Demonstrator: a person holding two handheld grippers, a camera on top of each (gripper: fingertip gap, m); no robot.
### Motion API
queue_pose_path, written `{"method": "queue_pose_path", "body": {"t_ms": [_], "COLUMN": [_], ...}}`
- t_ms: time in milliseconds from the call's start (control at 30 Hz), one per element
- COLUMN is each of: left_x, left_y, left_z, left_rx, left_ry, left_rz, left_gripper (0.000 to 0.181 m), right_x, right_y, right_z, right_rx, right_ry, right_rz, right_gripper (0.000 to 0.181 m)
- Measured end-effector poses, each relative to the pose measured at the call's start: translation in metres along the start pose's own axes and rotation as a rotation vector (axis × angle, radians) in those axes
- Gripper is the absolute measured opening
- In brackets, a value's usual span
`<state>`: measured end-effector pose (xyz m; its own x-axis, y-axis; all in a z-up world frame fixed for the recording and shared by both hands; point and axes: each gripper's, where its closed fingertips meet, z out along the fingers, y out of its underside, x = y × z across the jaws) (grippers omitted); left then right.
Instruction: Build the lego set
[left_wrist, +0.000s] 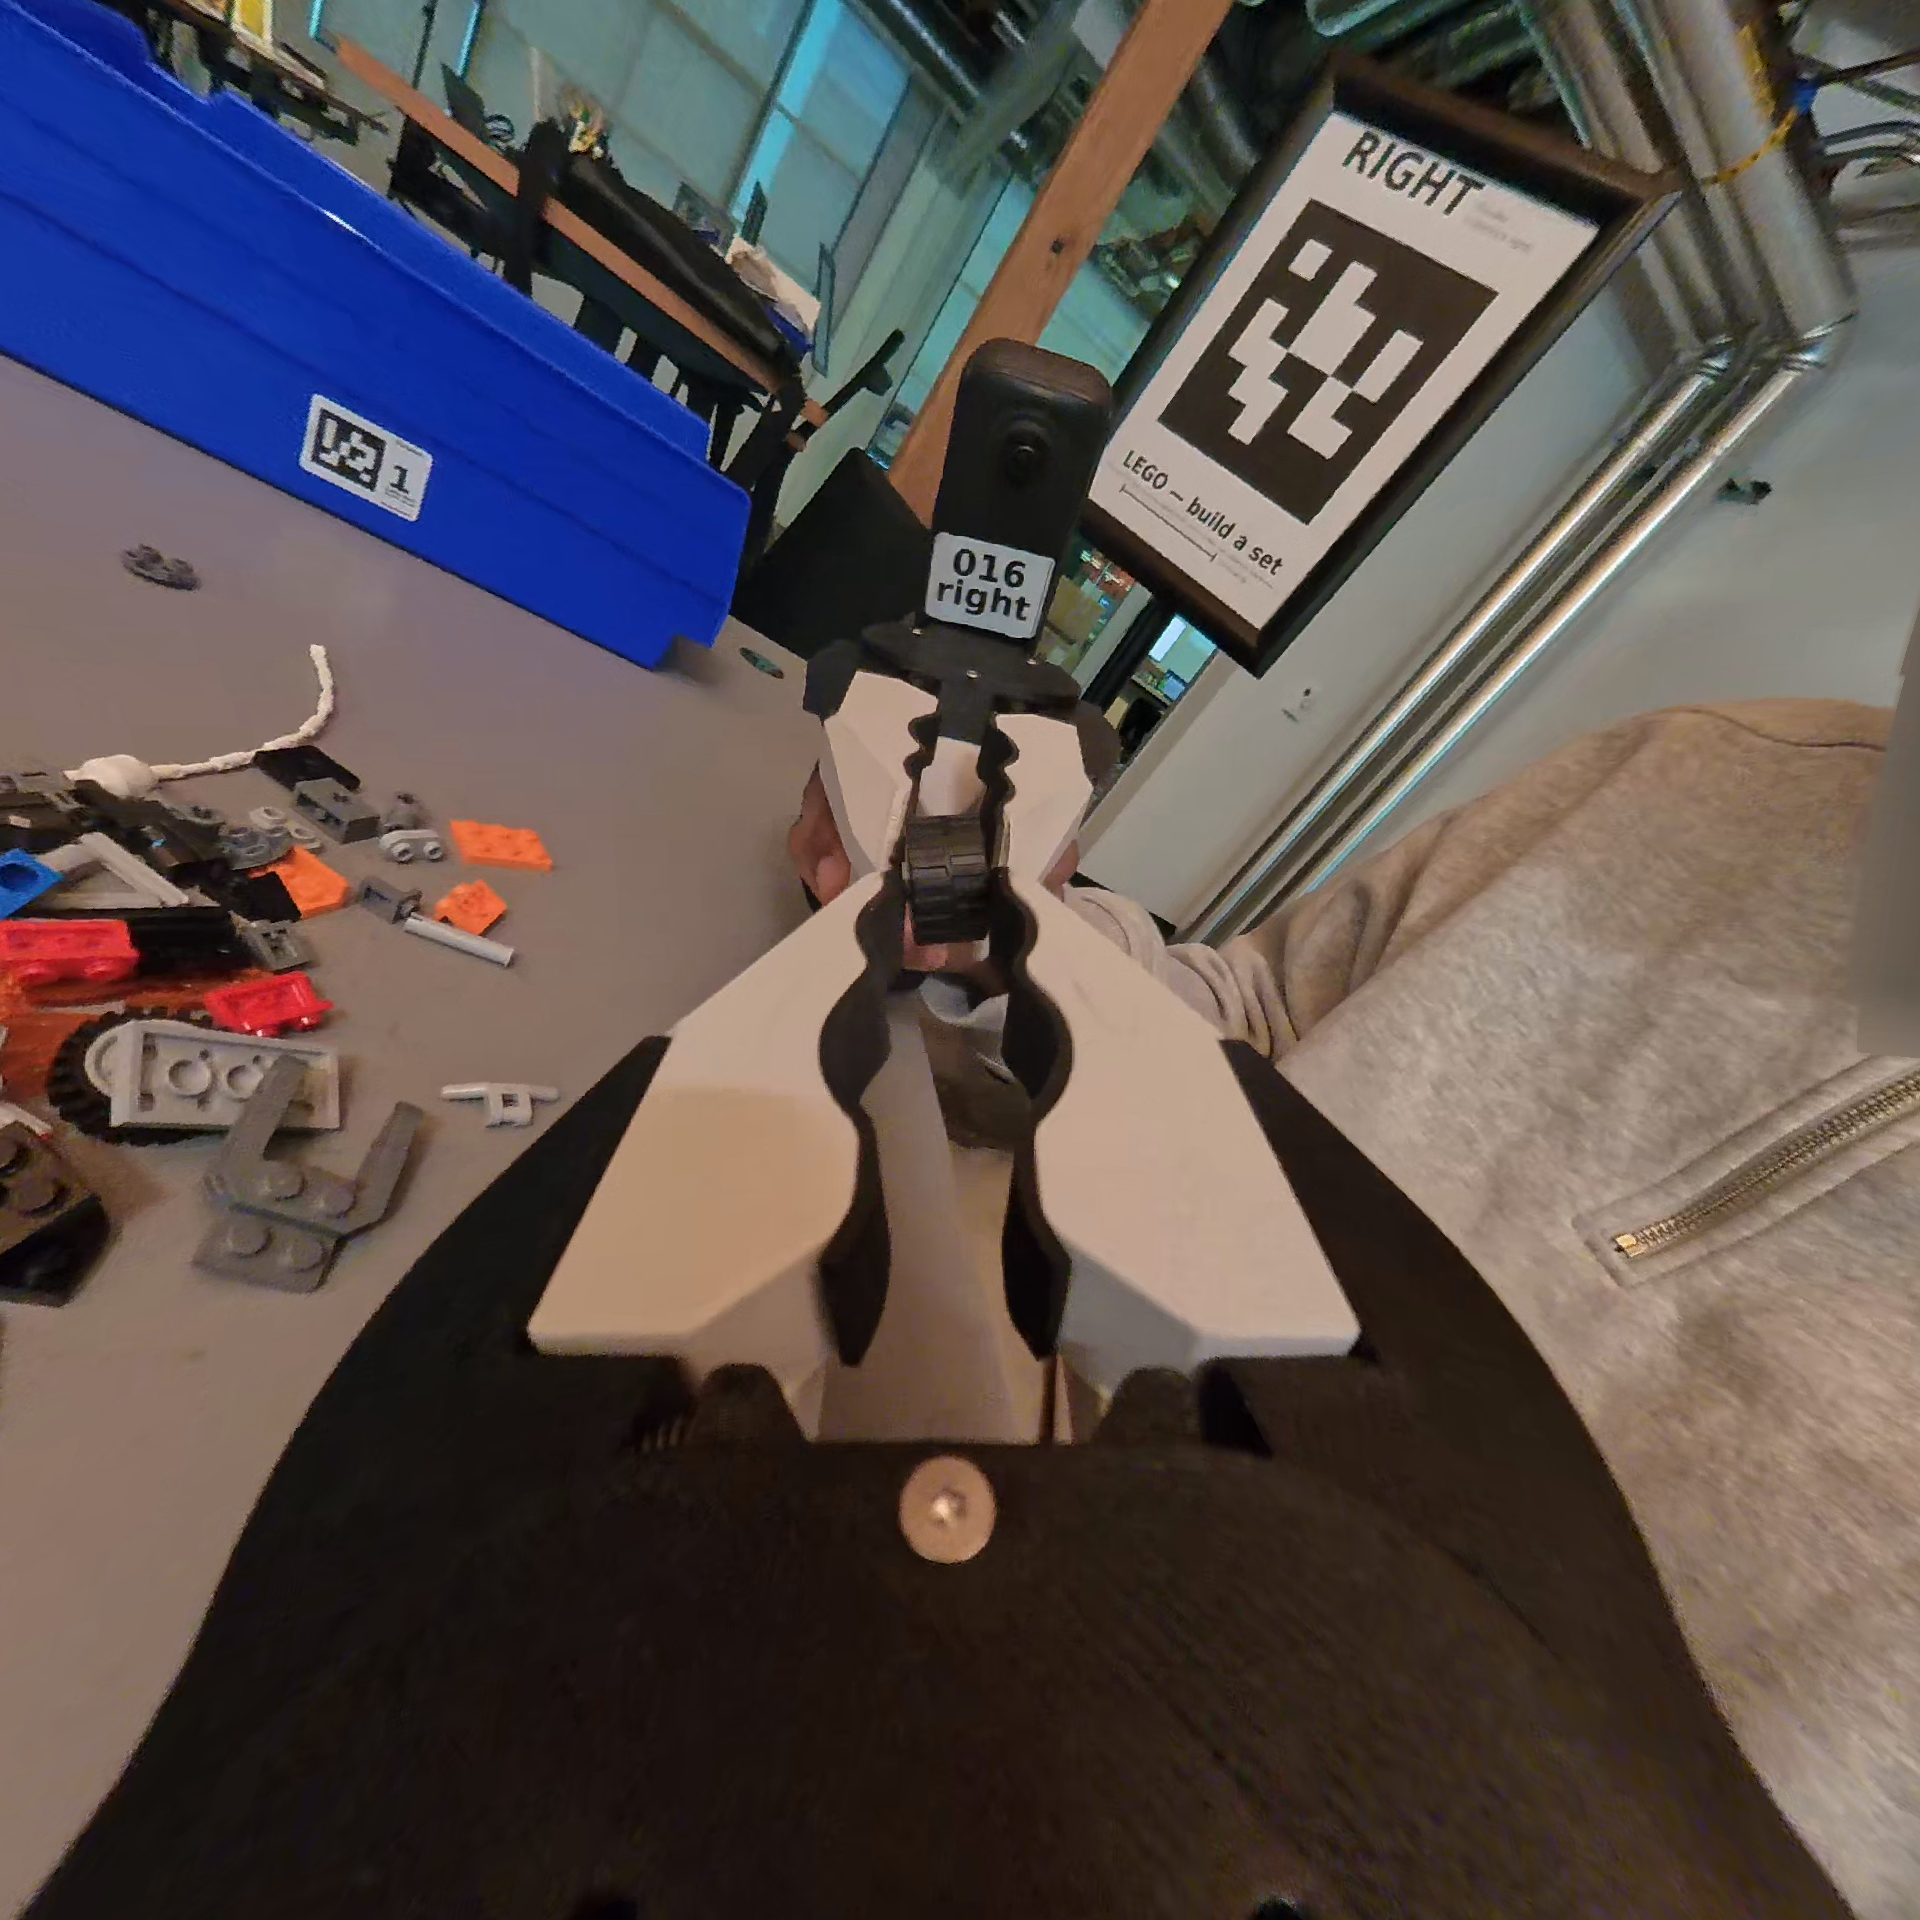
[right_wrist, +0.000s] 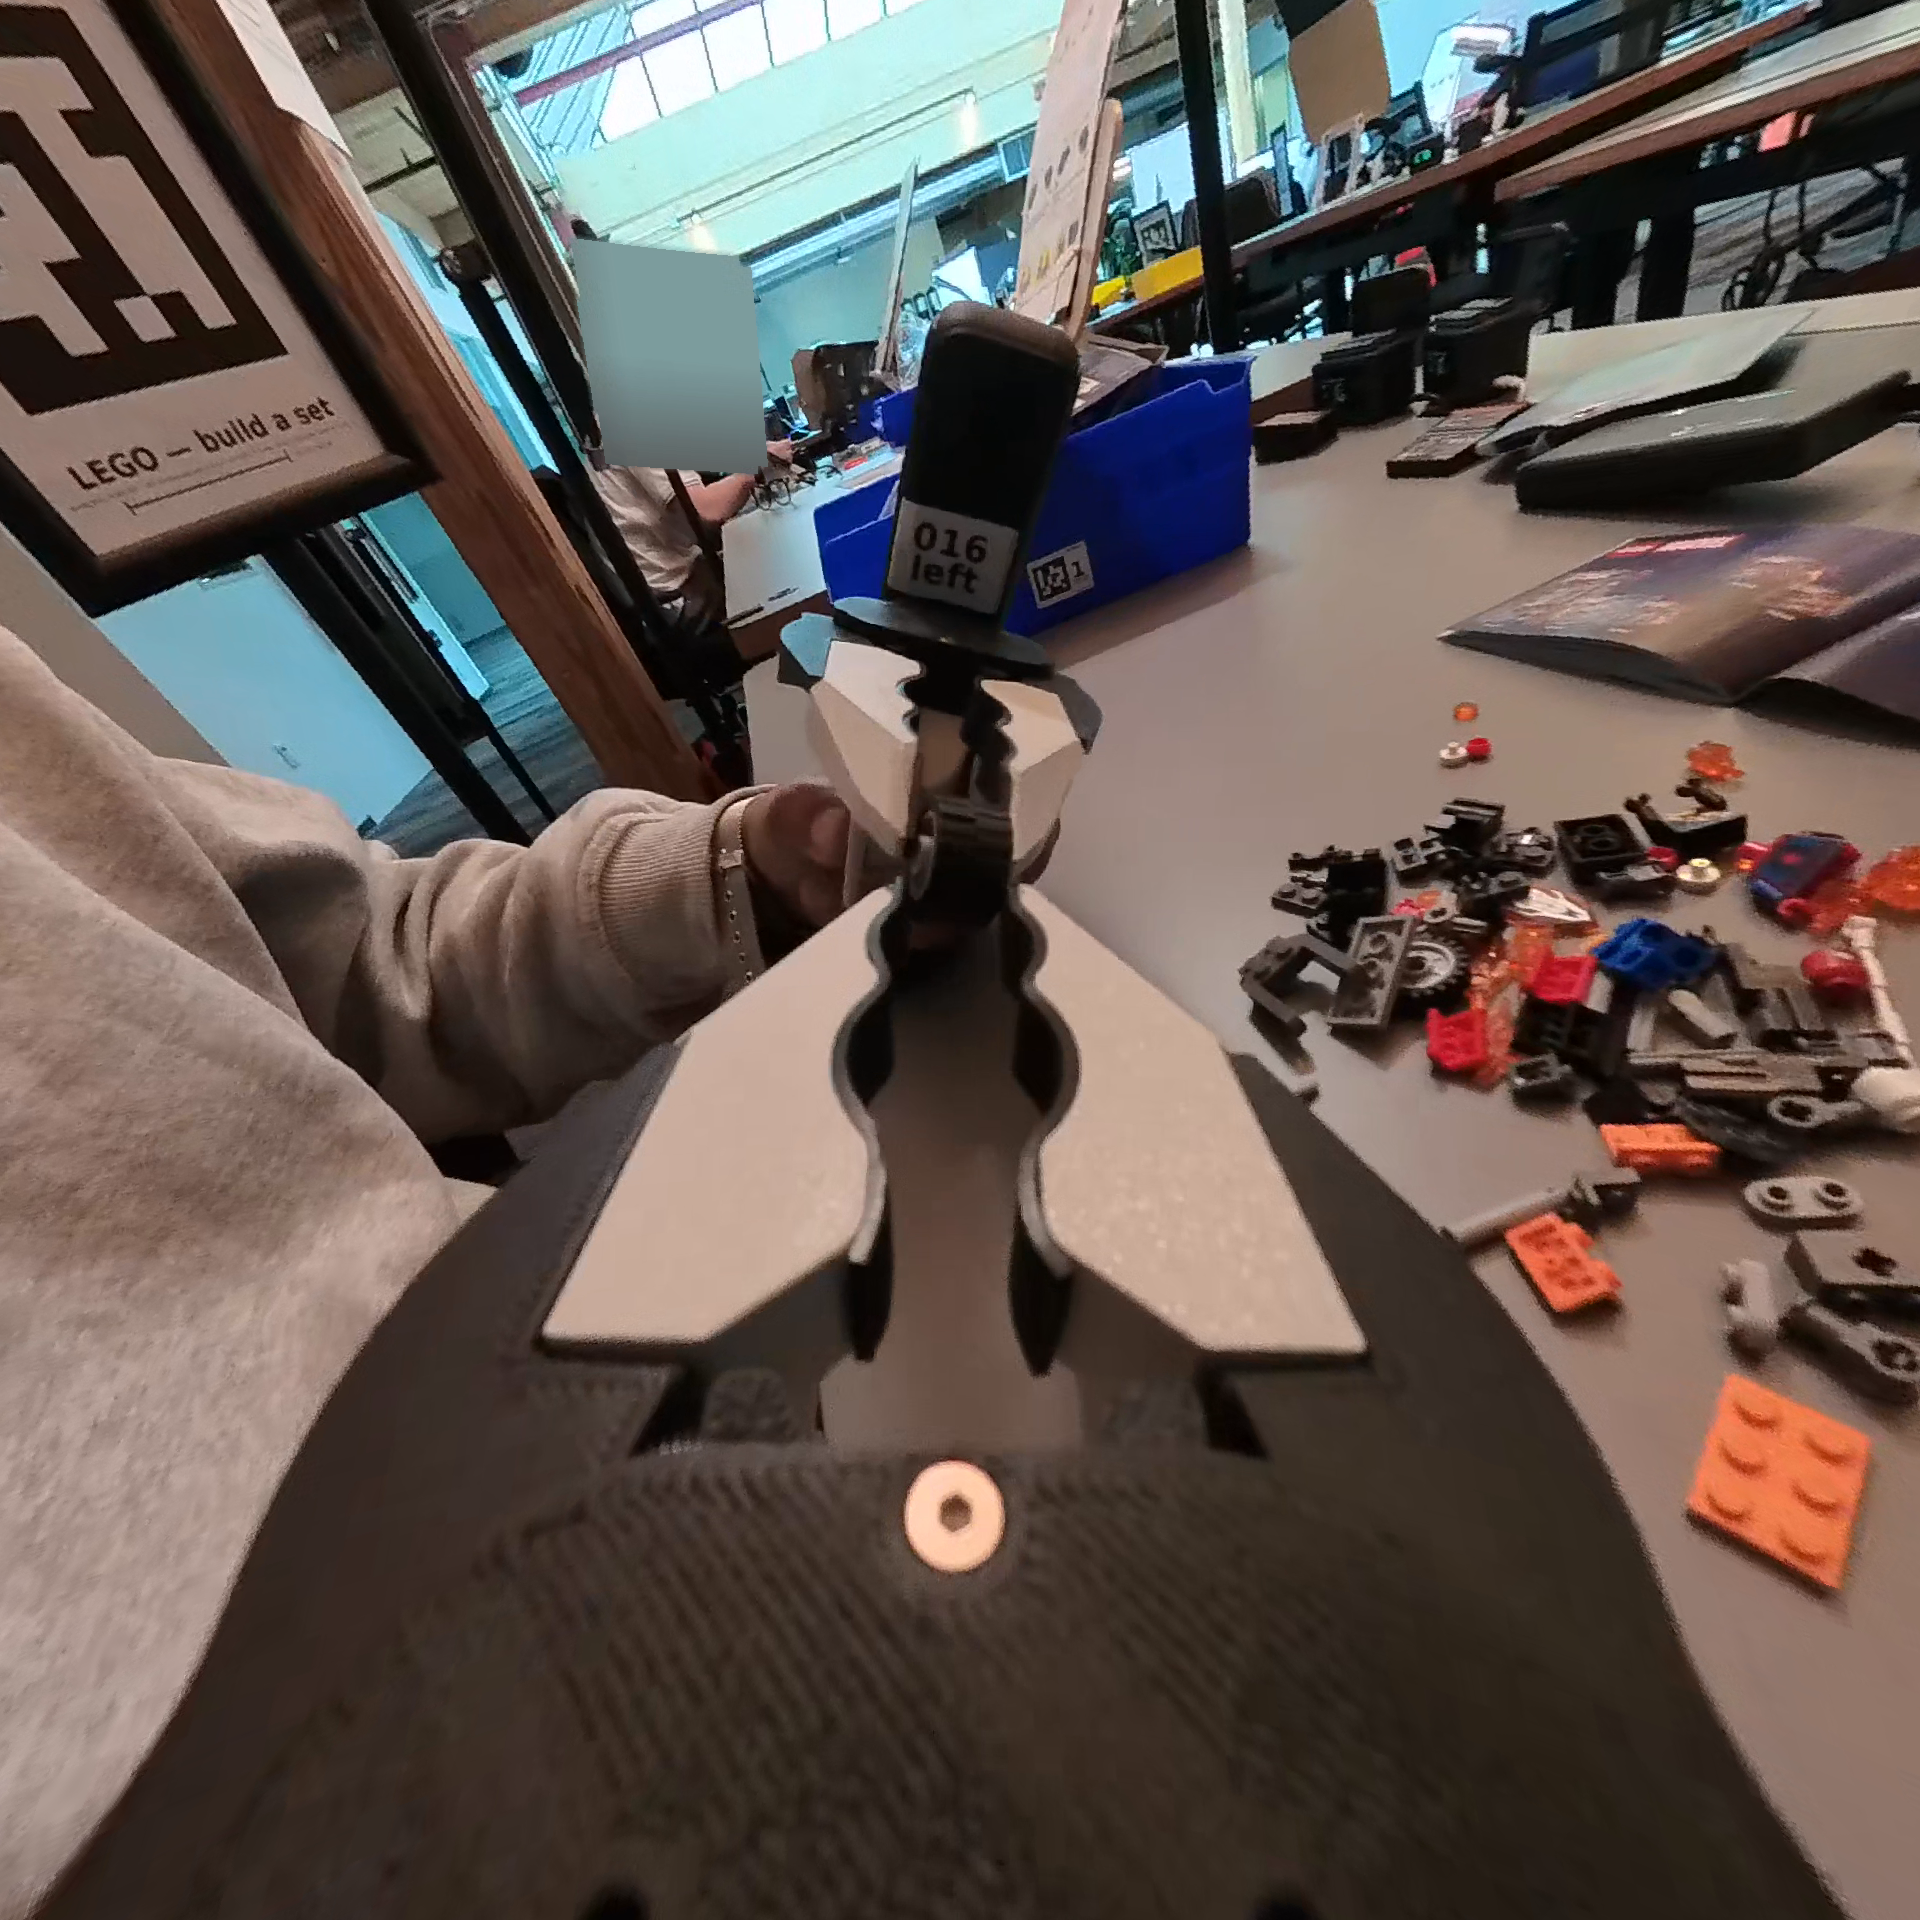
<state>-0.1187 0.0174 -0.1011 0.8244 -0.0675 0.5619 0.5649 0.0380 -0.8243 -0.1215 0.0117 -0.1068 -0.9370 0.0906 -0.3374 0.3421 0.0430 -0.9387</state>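
Observation:
My two grippers face each other tip to tip above the near edge of the grey table (left_wrist: 582, 727). In the left wrist view my left gripper (left_wrist: 948, 920) is shut on a small black wheel piece (left_wrist: 951, 878). My right gripper (left_wrist: 954, 805) comes from the far side and pinches the same piece's far end. In the right wrist view my right gripper (right_wrist: 954, 920) is shut on the black wheel piece (right_wrist: 966, 862), which shows a round grey hub. The left gripper (right_wrist: 958, 805) meets it from the opposite side. A hand in a grey sleeve (right_wrist: 520, 914) holds the left gripper.
A loose pile of black, grey, red and orange bricks (right_wrist: 1610, 997) lies on the table beside the grippers; it also shows in the left wrist view (left_wrist: 177, 935). An orange plate (right_wrist: 1782, 1475) lies nearer. A blue bin (left_wrist: 312, 301) and an open booklet (right_wrist: 1714, 613) sit farther back. My left and right fingertips are right by each other. The orange plate (right_wrist: 1782, 1475) is about equally far from each gripper, around 15 cm. The left camera catches it too, in the left wrist view (left_wrist: 505, 836).

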Motion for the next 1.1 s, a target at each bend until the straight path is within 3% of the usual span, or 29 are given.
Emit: {"method": "queue_pose_path", "body": {"t_ms": [333, 667, 833, 1100], "left_x": [-0.007, -0.009, -0.017, -0.029], "left_y": [0.002, 0.002, 0.002, 0.004], "left_z": [0.001, 0.0, 0.0, 0.001], "left_rx": [-0.02, -0.015, -0.021, -0.032], "left_ry": [-0.06, -0.064, -0.137, -0.265], "left_rz": [0.014, 0.006, 0.014, 0.054], "left_gripper": [0.015, 0.015, 0.015, 0.016], "right_x": [0.008, 0.009, 0.018, 0.03], "right_y": [-0.002, -0.002, 0.002, 0.004], "right_z": [0.0, 0.0, -0.002, -0.003], "right_rx": [0.024, 0.019, -0.018, -0.006], "right_ry": [-0.011, 0.055, 0.17, 0.275], "right_rz": [0.135, 0.04, -0.038, 0.036], "right_gripper": [0.019, 0.014, 0.013, 0.012]}}
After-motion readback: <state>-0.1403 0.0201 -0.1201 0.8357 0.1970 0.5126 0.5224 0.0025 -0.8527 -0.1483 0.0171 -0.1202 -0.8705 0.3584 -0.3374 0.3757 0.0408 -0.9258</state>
